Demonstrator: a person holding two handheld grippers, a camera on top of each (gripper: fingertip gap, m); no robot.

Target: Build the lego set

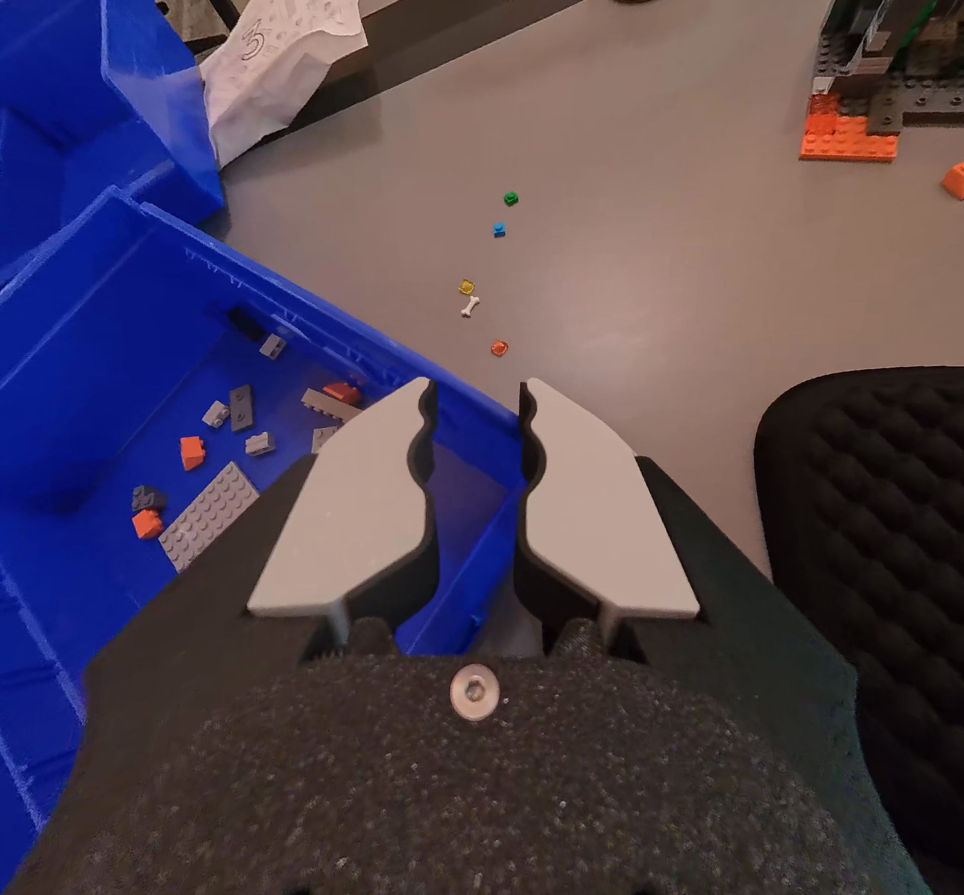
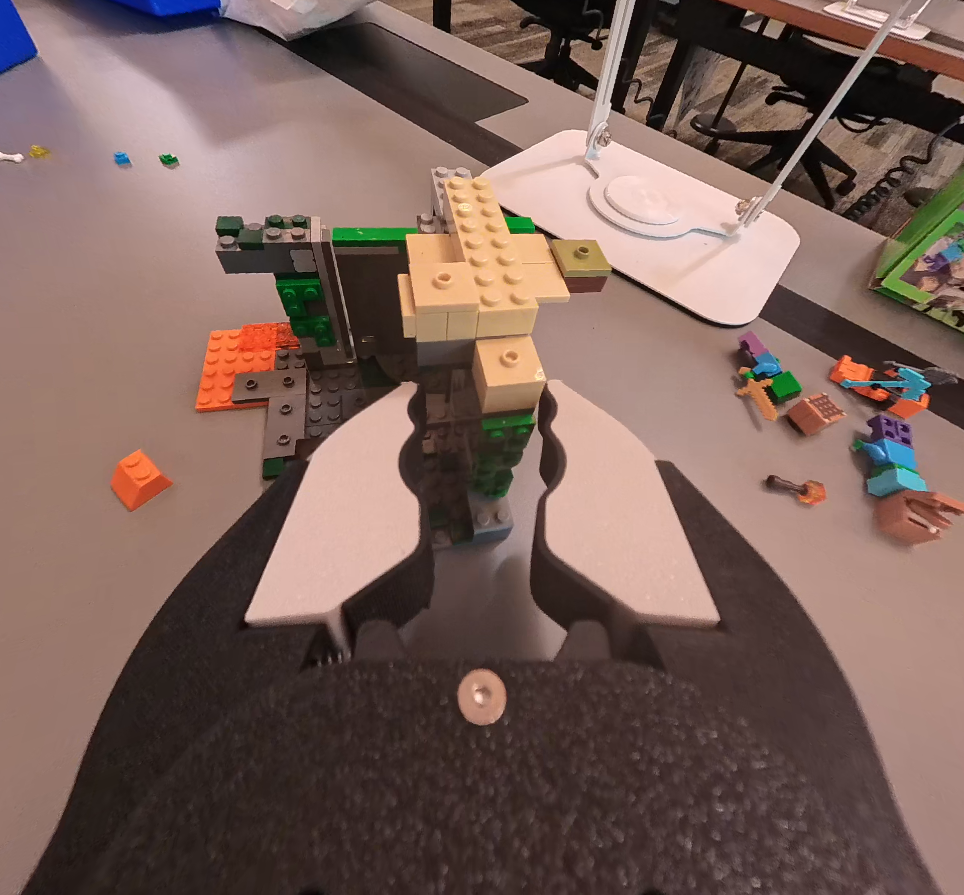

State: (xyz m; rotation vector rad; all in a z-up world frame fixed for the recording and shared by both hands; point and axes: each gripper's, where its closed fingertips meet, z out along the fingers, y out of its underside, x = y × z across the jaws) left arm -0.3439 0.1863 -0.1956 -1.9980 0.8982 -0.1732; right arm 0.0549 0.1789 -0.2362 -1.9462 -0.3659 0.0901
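Observation:
The lego build [image 2: 469,264] stands on the grey table [image 2: 156,254]. It has a tan cross-shaped top, green and grey walls, and an orange and dark grey base plate. My right gripper [image 2: 480,390] is closed around the build's near tower, a finger on each side of a tan block [image 2: 508,374]. My left gripper [image 1: 474,395] is open and empty above the near rim of a blue bin [image 1: 130,306], which holds several grey and orange bricks [image 1: 208,515]. The build also shows in the left wrist view [image 1: 881,87], far right.
Small loose pieces lie in a row on the table: green [image 1: 511,199], blue [image 1: 499,229], yellow [image 1: 466,287], a white bone [image 1: 470,306], orange [image 1: 499,348]. An orange slope brick [image 2: 140,478] lies left of the build and minifigure parts [image 2: 887,452] right. There is also a paper bag [image 1: 281,50], a white stand base [image 2: 652,228] and a black chair [image 1: 876,531]. Across from one pair of fingers to the other is roughly 40 cm.

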